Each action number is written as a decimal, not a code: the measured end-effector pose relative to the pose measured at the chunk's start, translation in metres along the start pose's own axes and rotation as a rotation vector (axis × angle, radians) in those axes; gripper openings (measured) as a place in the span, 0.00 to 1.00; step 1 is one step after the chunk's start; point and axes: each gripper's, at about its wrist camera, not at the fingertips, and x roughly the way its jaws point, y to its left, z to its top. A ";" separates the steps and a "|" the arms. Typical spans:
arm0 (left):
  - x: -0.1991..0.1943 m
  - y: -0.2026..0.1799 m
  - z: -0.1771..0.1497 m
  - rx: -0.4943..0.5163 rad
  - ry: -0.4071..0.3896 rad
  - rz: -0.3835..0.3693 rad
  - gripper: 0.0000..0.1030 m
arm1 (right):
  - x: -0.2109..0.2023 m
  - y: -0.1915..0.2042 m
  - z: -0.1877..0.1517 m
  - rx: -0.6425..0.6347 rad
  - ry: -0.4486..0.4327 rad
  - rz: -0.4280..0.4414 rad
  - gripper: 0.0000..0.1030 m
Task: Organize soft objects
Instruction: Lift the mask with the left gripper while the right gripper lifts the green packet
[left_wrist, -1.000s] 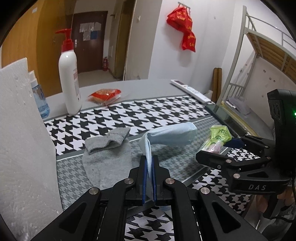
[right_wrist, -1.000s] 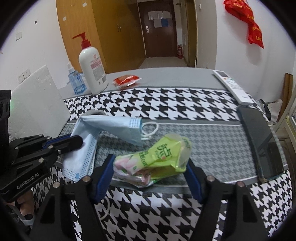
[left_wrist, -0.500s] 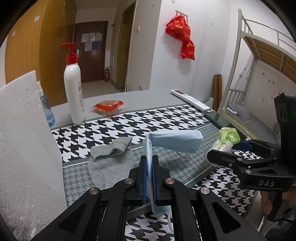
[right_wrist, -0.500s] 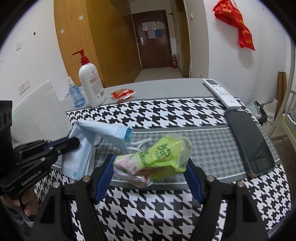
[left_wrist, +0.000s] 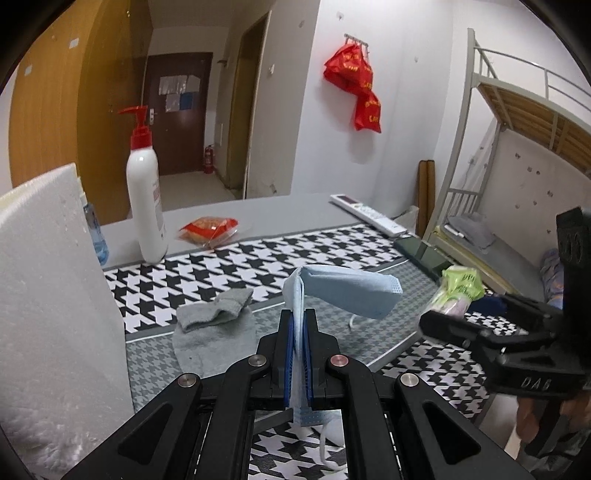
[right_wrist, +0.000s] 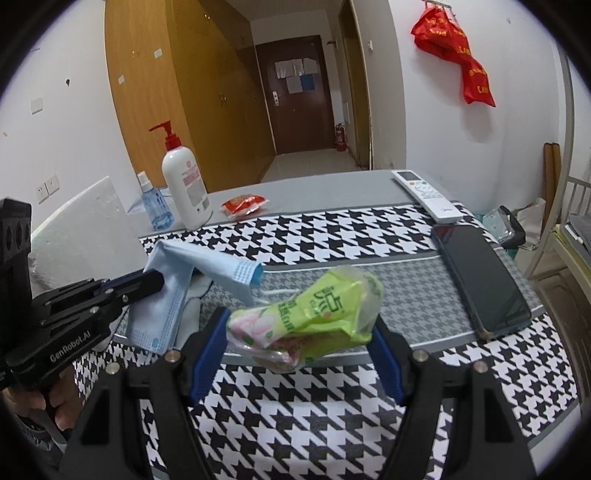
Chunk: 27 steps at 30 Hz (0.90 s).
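Note:
My left gripper (left_wrist: 297, 325) is shut on a light blue face mask (left_wrist: 351, 291), held above the table; the mask folds over the fingertips and droops to the right. It also shows in the right wrist view (right_wrist: 207, 266), with the left gripper (right_wrist: 155, 282) at the left. My right gripper (right_wrist: 299, 328) is shut on a green tissue pack (right_wrist: 314, 314), held above the table; the pack also shows in the left wrist view (left_wrist: 460, 288). A grey sock (left_wrist: 214, 325) lies flat on the houndstooth cloth (left_wrist: 332, 251) below the left gripper.
A white foam board (left_wrist: 48, 295) stands at the left. A pump bottle (left_wrist: 144, 192), a small blue bottle (right_wrist: 155, 206) and a red snack packet (left_wrist: 208, 227) sit at the back. A remote (right_wrist: 424, 195) and a phone (right_wrist: 480, 277) lie at the right. A bunk bed frame (left_wrist: 517, 129) stands beyond the table.
Both grippers have risen with their loads. The mask has lifted clear of the table and the sock now lies farther below it. The tissue pack stays gripped.

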 end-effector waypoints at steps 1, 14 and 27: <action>-0.002 -0.002 0.000 0.008 -0.006 0.000 0.05 | -0.002 0.001 -0.001 0.001 -0.003 -0.003 0.74; -0.031 -0.004 0.006 0.037 -0.059 -0.039 0.05 | -0.027 0.017 -0.004 0.011 -0.060 -0.054 0.74; -0.064 0.007 0.006 0.063 -0.118 -0.046 0.05 | -0.058 0.053 -0.011 0.031 -0.109 -0.112 0.74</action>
